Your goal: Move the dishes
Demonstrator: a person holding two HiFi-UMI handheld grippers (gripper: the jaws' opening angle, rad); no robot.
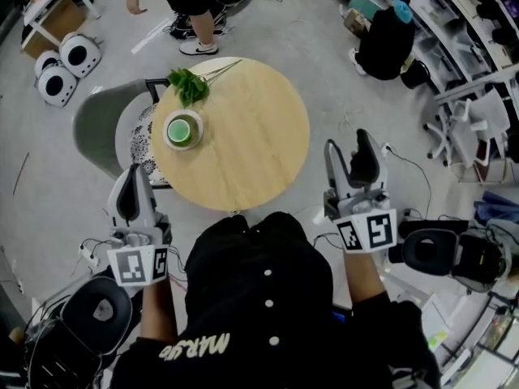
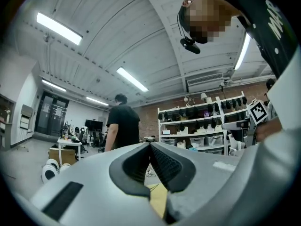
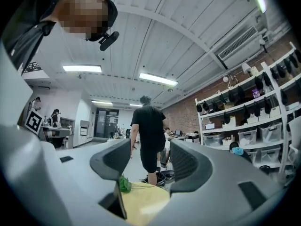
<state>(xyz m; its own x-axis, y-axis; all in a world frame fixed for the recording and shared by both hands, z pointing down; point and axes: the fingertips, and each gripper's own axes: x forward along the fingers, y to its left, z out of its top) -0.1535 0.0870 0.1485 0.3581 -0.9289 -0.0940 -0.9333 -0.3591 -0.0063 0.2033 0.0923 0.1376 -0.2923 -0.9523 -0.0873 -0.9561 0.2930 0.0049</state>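
Note:
A green cup [image 1: 182, 128] stands on a white saucer [image 1: 197, 138] at the left side of a round wooden table [image 1: 251, 144]. Behind it lies a green leafy sprig [image 1: 188, 85], which also shows low between the jaws as the sprig [image 3: 124, 183] in the right gripper view. My left gripper [image 1: 134, 175] hangs off the table's near-left edge, jaws shut and empty; the left gripper [image 2: 149, 145] points upward into the room. My right gripper [image 1: 349, 148] is off the near-right edge, open and empty; the right gripper [image 3: 150, 149] frames the table [image 3: 146, 204].
A grey chair [image 1: 97, 124] with a patterned cushion is tucked under the table's left side. A person [image 1: 195, 6] stands beyond the far edge and another [image 1: 389, 35] crouches at the right by shelves [image 1: 478, 63]. White round devices [image 1: 69, 63] and cables lie on the floor.

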